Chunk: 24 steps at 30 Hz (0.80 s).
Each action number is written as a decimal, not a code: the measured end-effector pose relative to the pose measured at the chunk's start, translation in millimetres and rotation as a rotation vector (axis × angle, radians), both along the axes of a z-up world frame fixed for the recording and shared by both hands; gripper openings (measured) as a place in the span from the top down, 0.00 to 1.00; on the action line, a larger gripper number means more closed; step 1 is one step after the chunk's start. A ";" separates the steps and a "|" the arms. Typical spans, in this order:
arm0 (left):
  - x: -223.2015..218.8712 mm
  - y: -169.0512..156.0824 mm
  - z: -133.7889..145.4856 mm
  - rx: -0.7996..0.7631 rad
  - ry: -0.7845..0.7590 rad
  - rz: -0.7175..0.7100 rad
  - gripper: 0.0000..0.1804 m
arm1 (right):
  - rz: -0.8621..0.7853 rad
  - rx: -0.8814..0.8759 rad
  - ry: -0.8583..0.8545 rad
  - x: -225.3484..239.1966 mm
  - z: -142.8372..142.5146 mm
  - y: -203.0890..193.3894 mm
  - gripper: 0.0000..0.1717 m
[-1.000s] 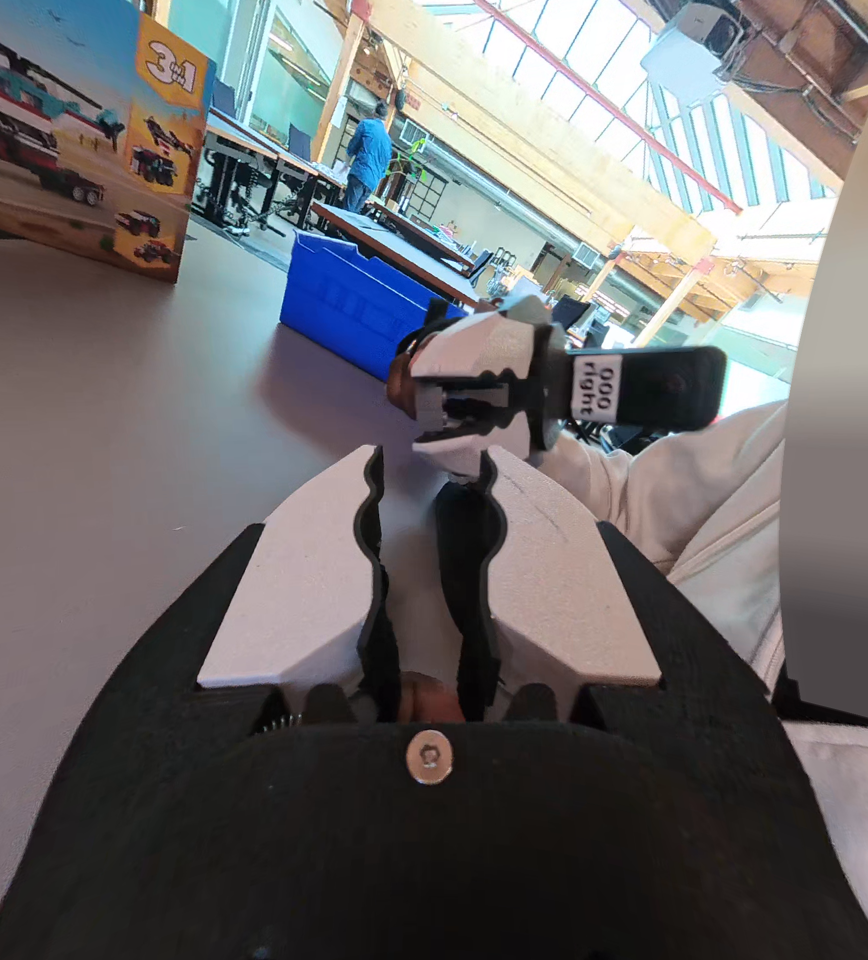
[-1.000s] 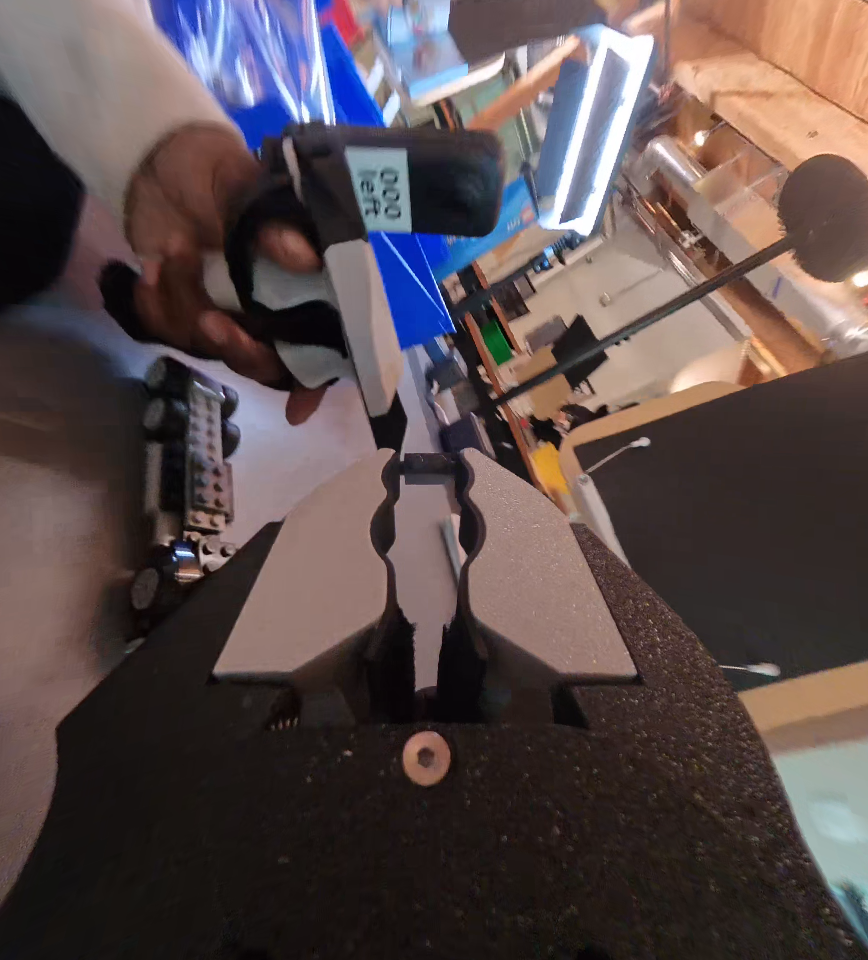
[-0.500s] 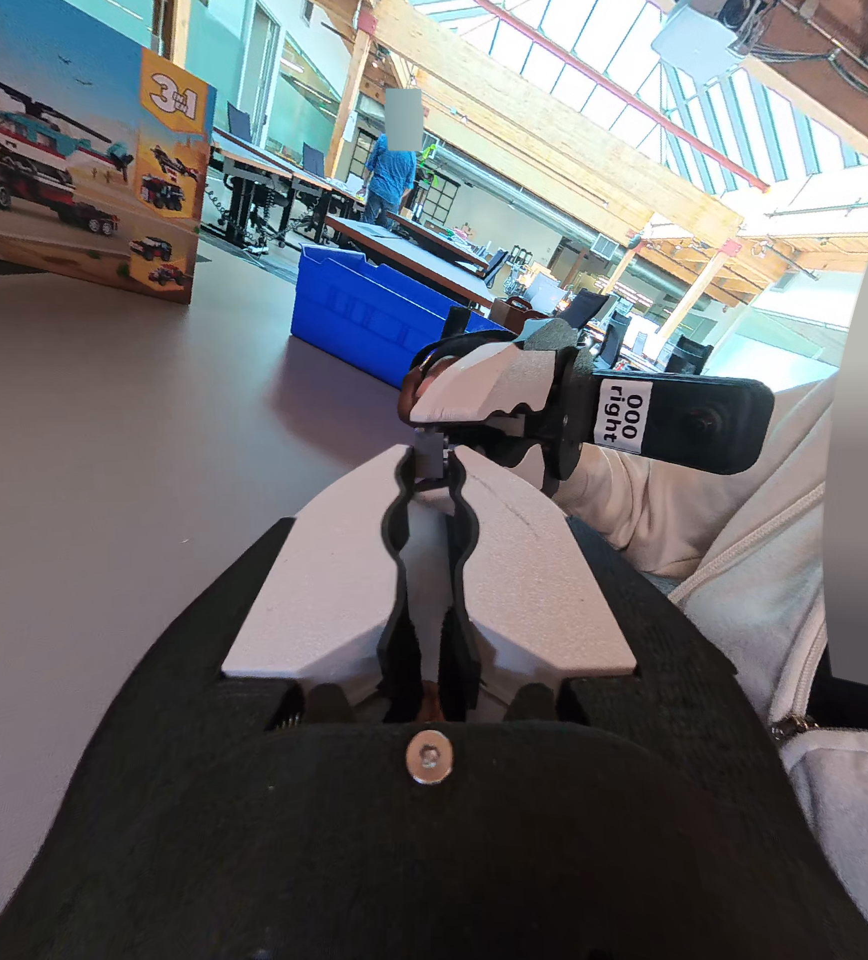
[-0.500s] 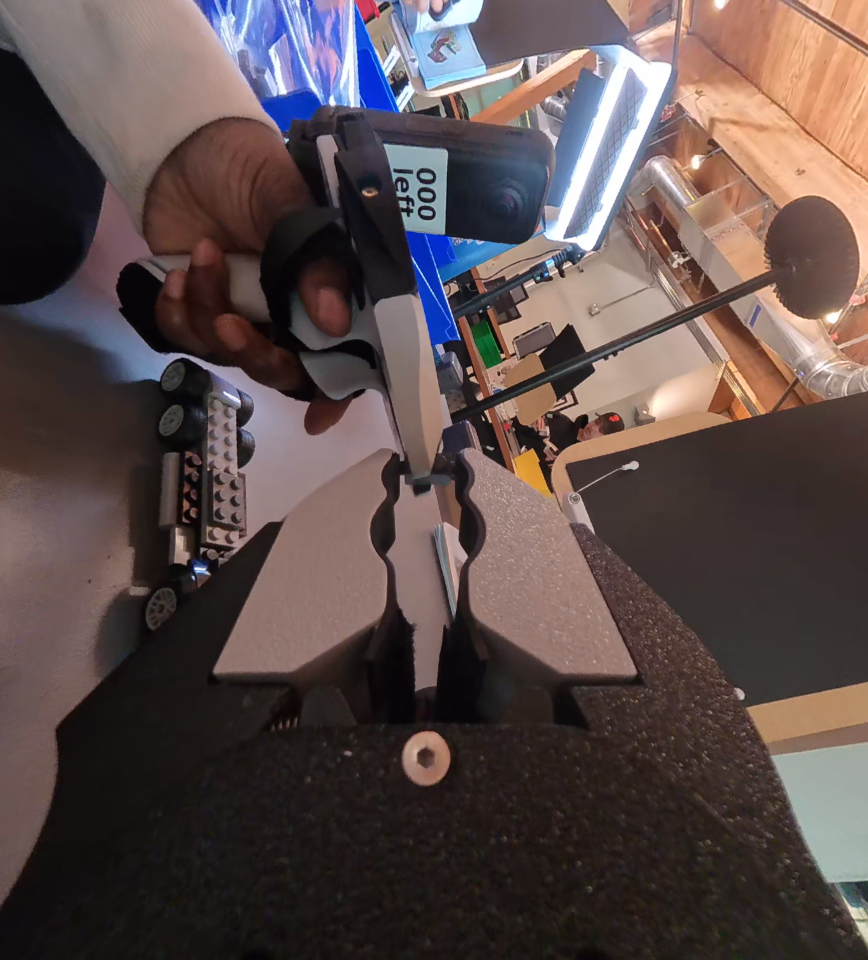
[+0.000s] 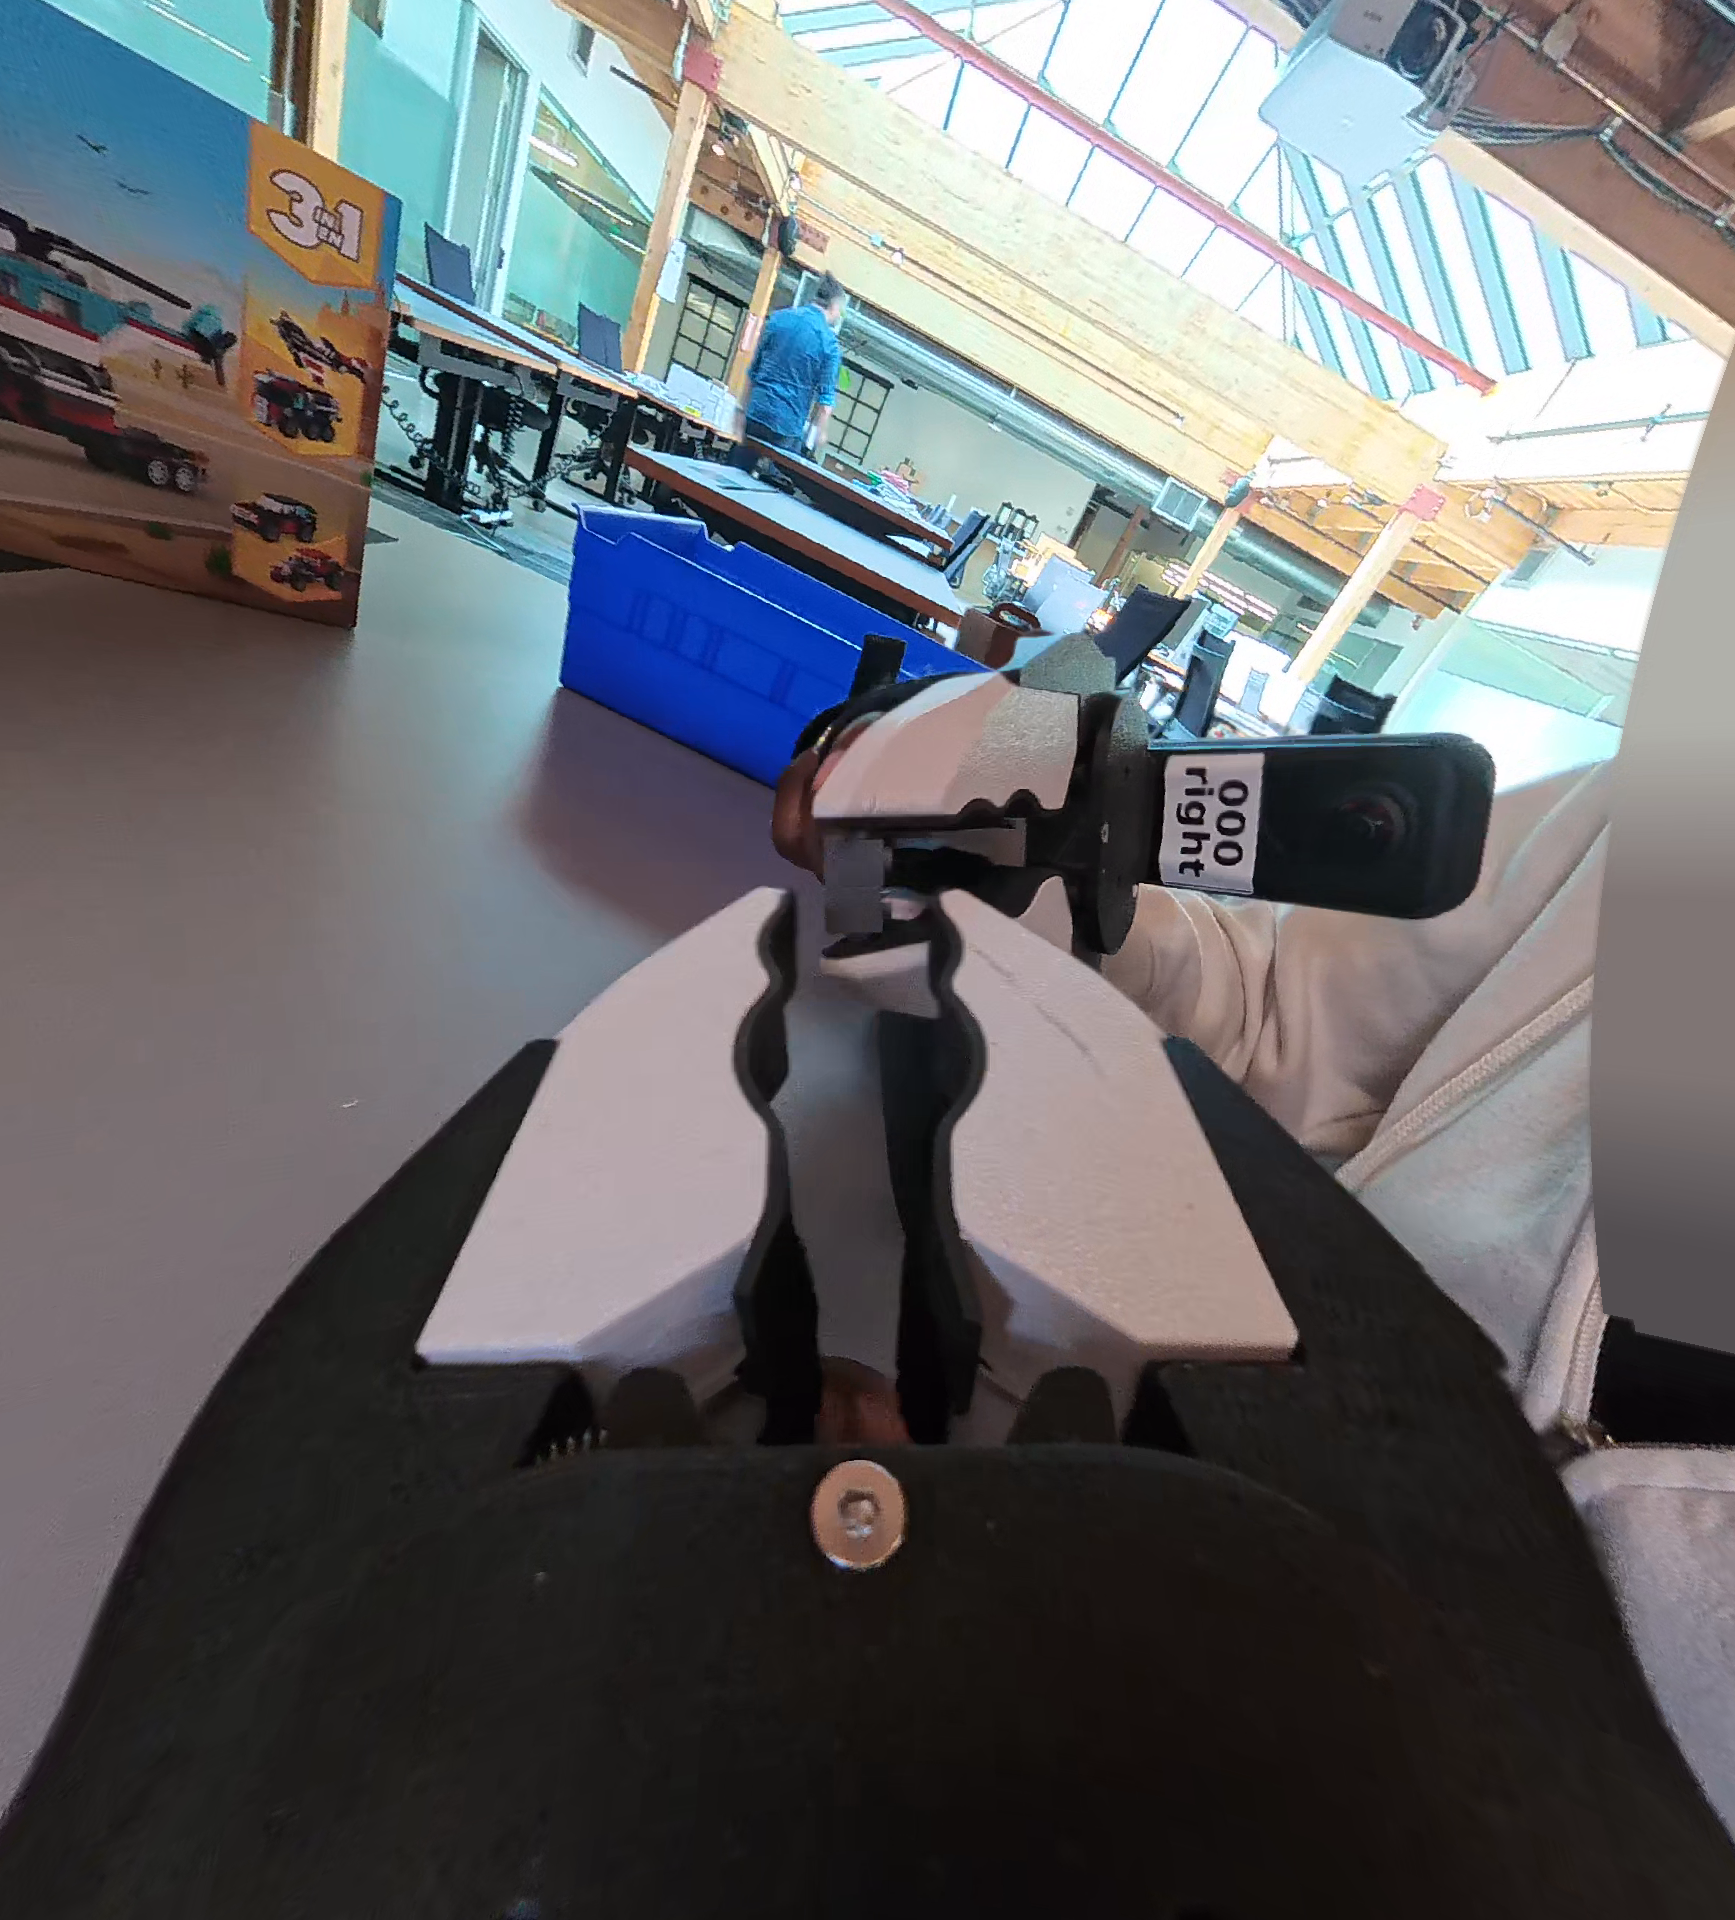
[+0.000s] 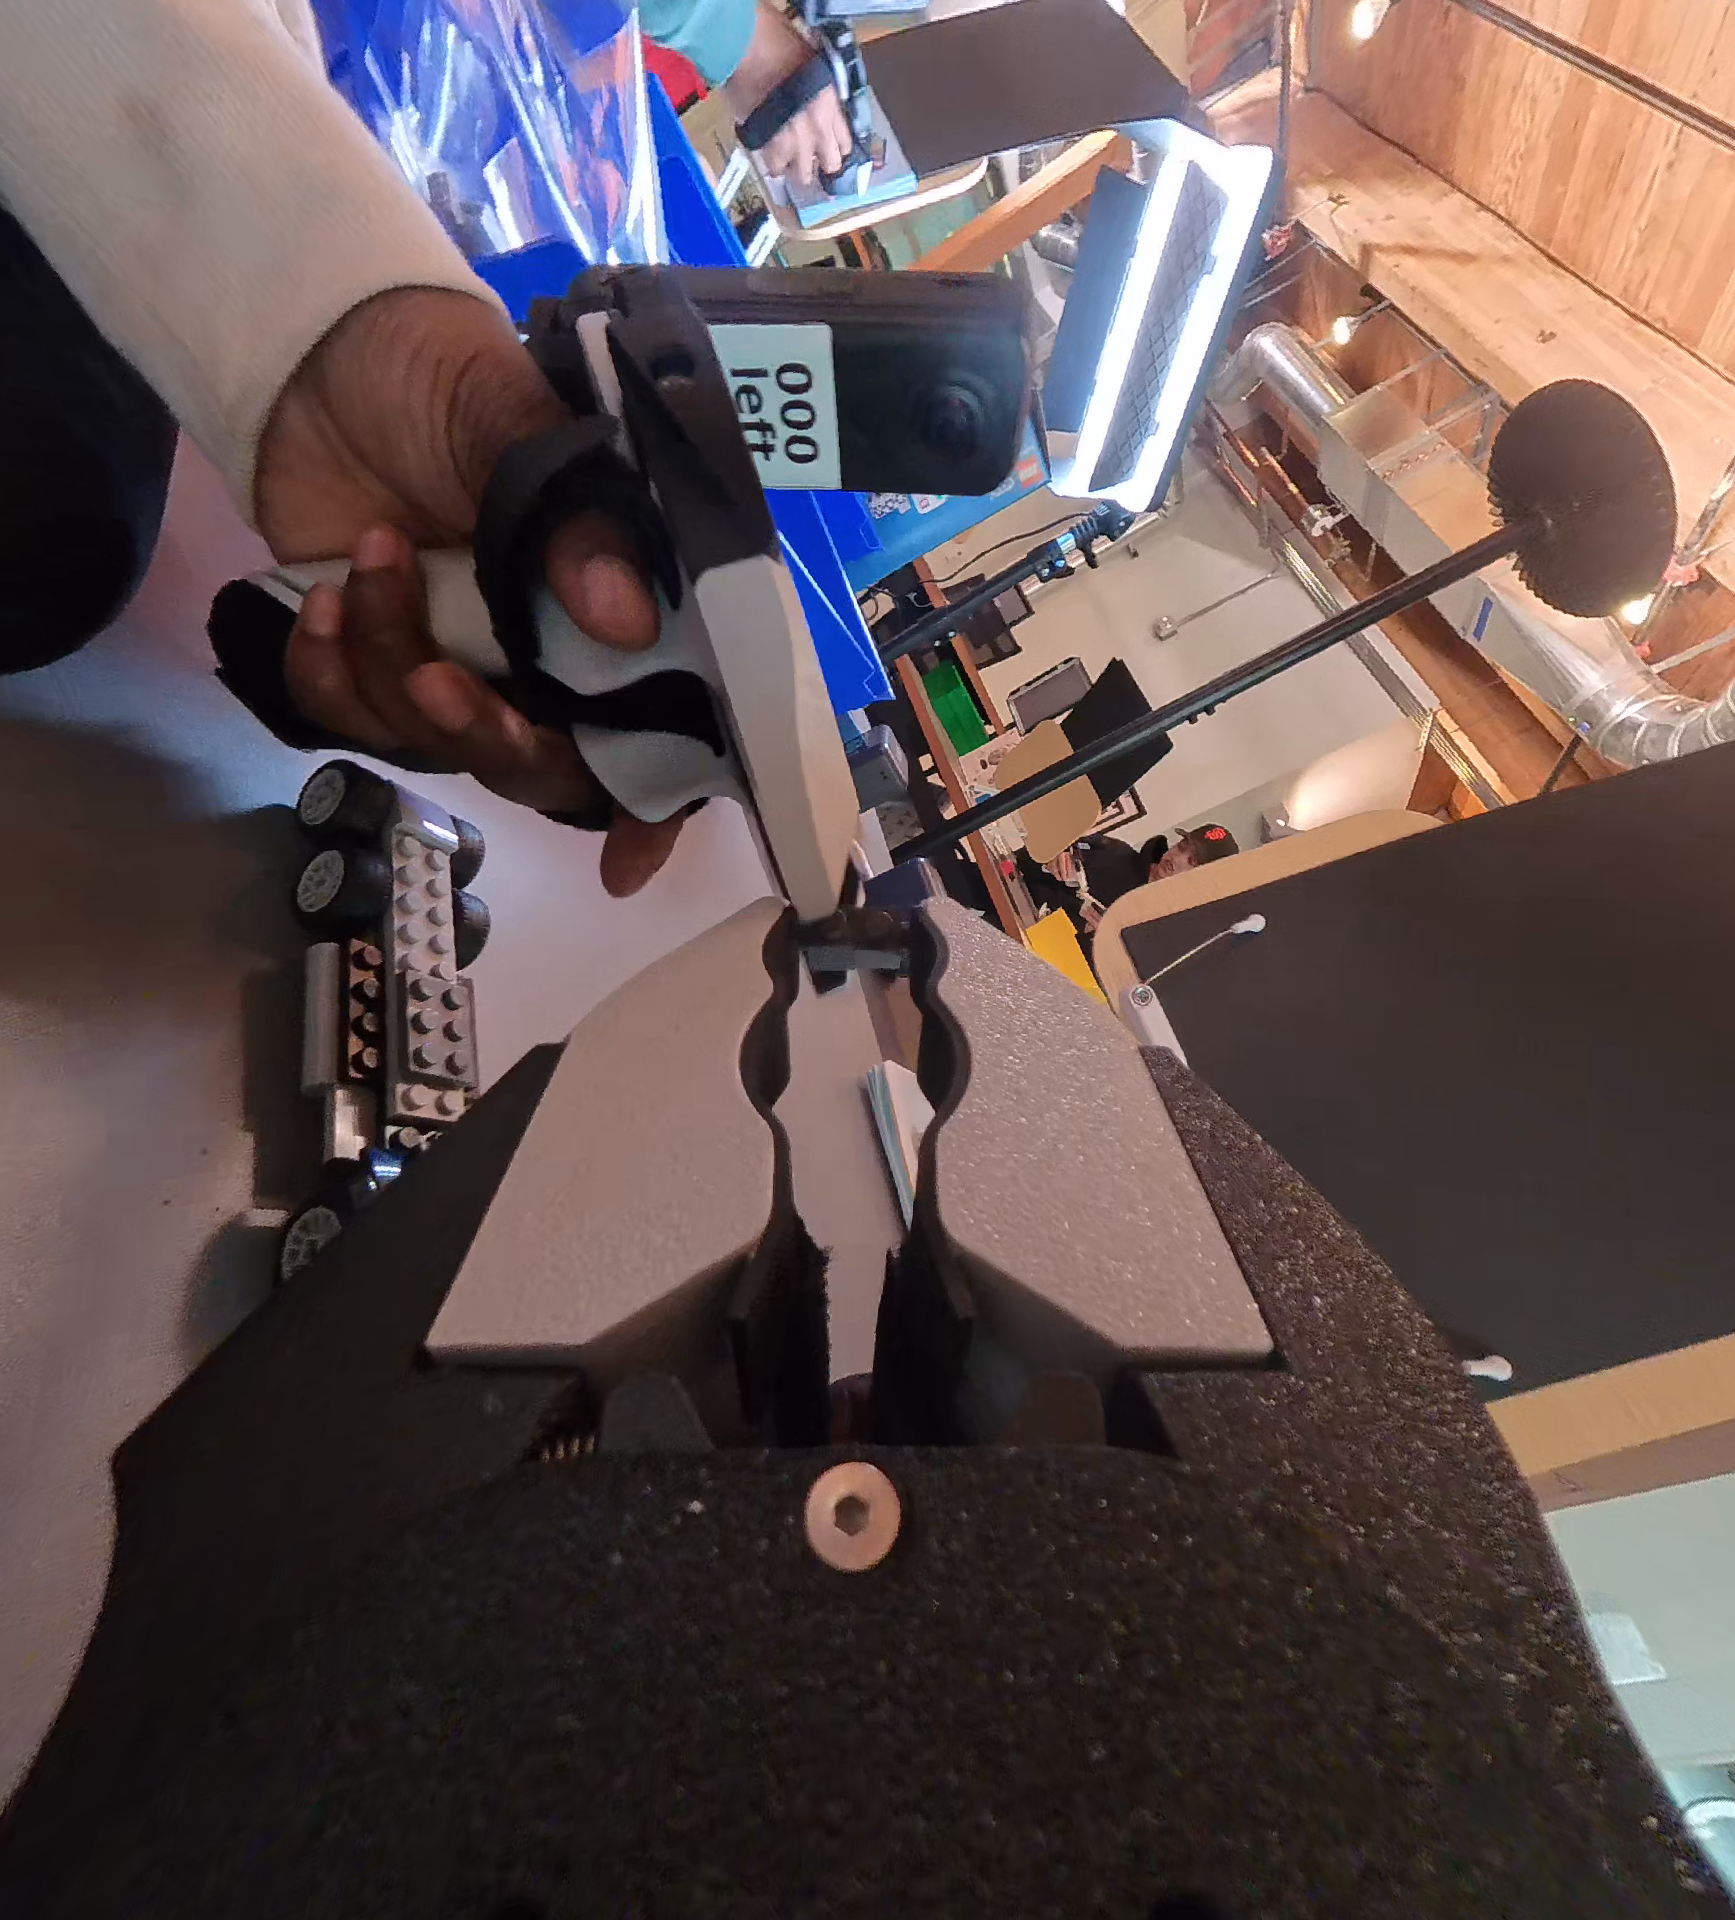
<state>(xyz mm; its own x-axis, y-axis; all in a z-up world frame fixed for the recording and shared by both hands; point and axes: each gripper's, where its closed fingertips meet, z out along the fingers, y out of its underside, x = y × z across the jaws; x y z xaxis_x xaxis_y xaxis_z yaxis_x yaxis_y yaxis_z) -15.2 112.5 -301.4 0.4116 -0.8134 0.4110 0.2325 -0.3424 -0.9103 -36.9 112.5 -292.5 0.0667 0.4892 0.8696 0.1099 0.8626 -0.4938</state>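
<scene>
From the left, we see the toy box [image 5: 146,395] standing at the grey table's [image 5: 219,935] far edge, open tabletop stretching to the blue bin [image 5: 697,665]. Our left gripper [image 5: 858,935] has its fingers apart, gripping nothing, tips just beside the small grey brick piece [image 5: 852,883]. Our right gripper [image 6: 852,951] is clamped on that piece, both pads pressing its ends. The wheeled brick truck chassis [image 6: 395,987] lies near on the table, left of the right gripper.

printed labels on both cameras [image 5: 1211,821] [image 6: 780,405], perhaps box [image 5: 312,218] too.
</scene>
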 end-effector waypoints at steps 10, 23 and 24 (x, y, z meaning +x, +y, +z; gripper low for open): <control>-35.2 29.6 -3.9 0.138 0.160 0.288 0.76 | -0.683 -0.397 0.354 176.3 98.7 166.5 0.89; -16.5 28.8 -15.6 0.226 0.324 0.265 0.76 | -1.324 -0.721 0.328 380.1 30.6 216.9 0.76; -18.1 29.0 -14.5 0.227 0.319 0.271 0.76 | -1.328 -0.703 0.313 378.2 31.2 216.9 0.75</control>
